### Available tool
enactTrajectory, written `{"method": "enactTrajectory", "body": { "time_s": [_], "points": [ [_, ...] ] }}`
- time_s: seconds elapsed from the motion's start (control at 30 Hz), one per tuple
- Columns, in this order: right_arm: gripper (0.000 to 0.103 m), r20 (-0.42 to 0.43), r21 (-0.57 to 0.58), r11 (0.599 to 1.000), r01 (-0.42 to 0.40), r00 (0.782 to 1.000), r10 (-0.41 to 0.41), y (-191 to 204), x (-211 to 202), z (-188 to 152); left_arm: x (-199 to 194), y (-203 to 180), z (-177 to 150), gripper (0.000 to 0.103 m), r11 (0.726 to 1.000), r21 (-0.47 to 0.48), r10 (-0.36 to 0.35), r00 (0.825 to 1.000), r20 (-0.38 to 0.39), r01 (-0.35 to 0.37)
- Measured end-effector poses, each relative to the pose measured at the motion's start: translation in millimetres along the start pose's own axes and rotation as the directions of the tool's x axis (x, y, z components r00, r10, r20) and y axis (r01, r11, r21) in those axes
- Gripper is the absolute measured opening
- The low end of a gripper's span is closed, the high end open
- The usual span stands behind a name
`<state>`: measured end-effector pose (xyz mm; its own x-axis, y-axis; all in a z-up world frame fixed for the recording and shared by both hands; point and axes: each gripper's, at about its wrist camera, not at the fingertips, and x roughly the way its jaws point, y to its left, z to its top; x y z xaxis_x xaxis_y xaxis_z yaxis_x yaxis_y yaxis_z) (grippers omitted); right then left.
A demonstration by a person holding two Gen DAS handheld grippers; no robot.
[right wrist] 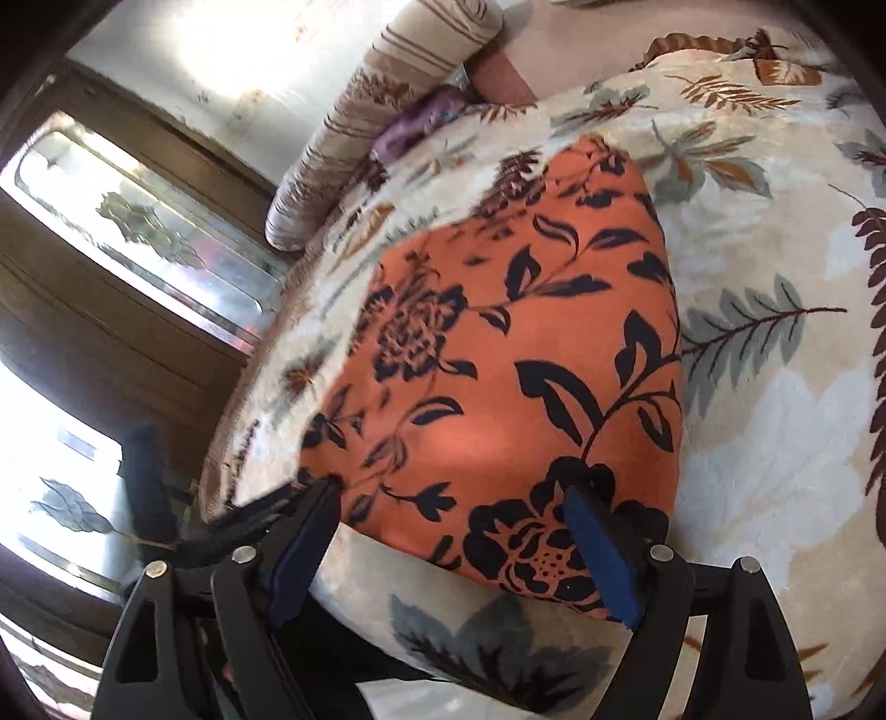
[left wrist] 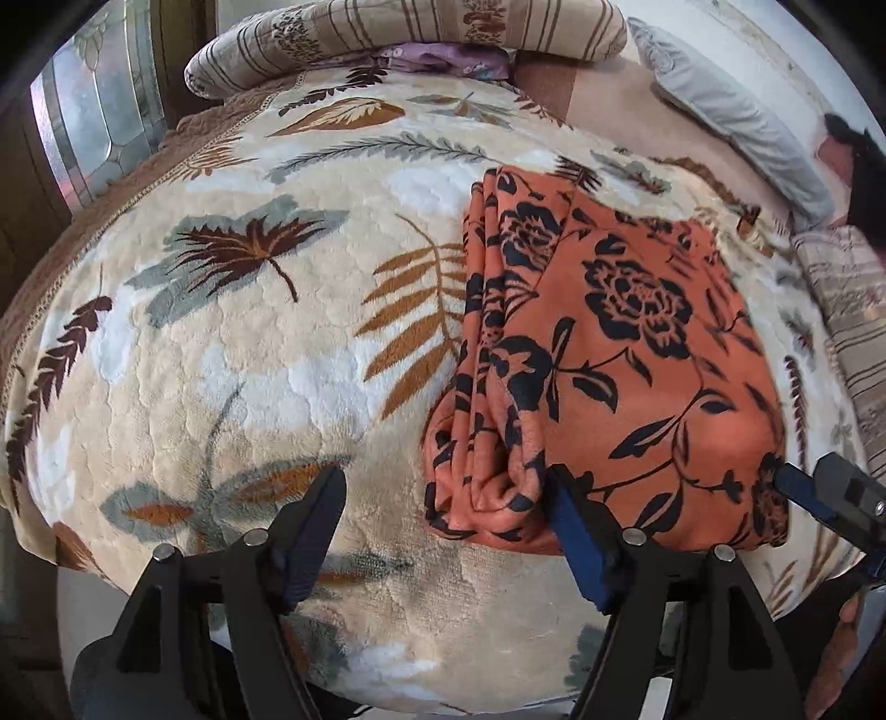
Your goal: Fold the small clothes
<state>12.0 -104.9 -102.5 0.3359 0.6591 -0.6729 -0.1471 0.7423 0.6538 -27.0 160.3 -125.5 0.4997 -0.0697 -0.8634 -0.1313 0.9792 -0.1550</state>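
Note:
An orange garment with black flowers (left wrist: 620, 354) lies folded on the leaf-patterned blanket (left wrist: 221, 343); its stacked folded edges show along its left side. My left gripper (left wrist: 448, 482) is open, low over the blanket, at the garment's near left corner. In the right wrist view the same garment (right wrist: 498, 354) lies flat, and my right gripper (right wrist: 451, 493) is open above its near edge, holding nothing. The right gripper also shows at the right edge of the left wrist view (left wrist: 830, 493).
A striped rolled quilt (left wrist: 398, 39) and a purple cloth (left wrist: 443, 58) lie at the head of the bed. A grey pillow (left wrist: 731, 111) lies at the far right. A wooden door with glass panels (right wrist: 138, 232) stands beside the bed edge.

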Motion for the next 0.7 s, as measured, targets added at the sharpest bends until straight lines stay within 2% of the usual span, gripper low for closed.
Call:
{"method": "enactTrajectory", "body": {
  "time_s": [0.07,0.13,0.2,0.3,0.4,0.5,0.53,0.57,0.6,0.67,0.7],
  "points": [
    [0.085,0.063,0.010,1.000,-0.019,0.998,0.019,-5,-20,7,-8,5,10,0.076,0.997,-0.024,-0.068,0.997,0.032,0.069],
    [0.085,0.101,0.058,0.998,-0.019,0.995,0.013,-24,-32,16,-11,8,25,0.082,0.993,-0.036,-0.114,0.992,0.058,0.116],
    [0.085,0.103,0.132,0.991,-0.015,0.995,0.002,-50,-35,26,-6,9,41,0.084,0.984,-0.035,-0.171,0.983,0.064,0.173],
    [0.086,0.092,0.234,0.971,-0.043,0.995,0.022,-87,-25,45,14,4,63,0.084,0.968,-0.030,-0.250,0.968,0.025,0.250],
    [0.086,0.036,0.300,0.950,-0.090,0.996,0.083,-108,3,58,43,-6,75,0.084,0.964,-0.003,-0.267,0.963,-0.030,0.267],
    [0.086,-0.045,0.319,0.944,-0.080,0.994,0.099,-112,35,59,71,-16,73,0.084,0.972,0.016,-0.230,0.968,-0.099,0.233],
    [0.077,-0.047,0.271,0.960,-0.070,0.995,0.086,-102,37,60,70,-17,70,0.081,0.972,0.022,-0.231,0.970,-0.078,0.234],
    [0.047,-0.080,0.217,0.973,-0.076,0.992,0.095,-91,41,61,69,-20,70,0.054,0.962,0.034,-0.268,0.960,-0.083,0.272],
    [0.042,-0.122,0.147,0.989,-0.027,0.992,0.045,-79,45,62,68,-22,71,0.045,0.955,0.027,-0.291,0.952,-0.096,0.294],
    [0.034,-0.117,0.066,0.998,0.007,0.993,0.000,-65,40,66,60,-29,75,0.032,0.962,0.037,-0.266,0.961,-0.073,0.269],
    [0.033,-0.099,0.032,0.999,0.014,0.995,-0.011,-59,34,70,56,-32,77,0.030,0.962,0.042,-0.266,0.962,-0.062,0.268]
  ]
}}
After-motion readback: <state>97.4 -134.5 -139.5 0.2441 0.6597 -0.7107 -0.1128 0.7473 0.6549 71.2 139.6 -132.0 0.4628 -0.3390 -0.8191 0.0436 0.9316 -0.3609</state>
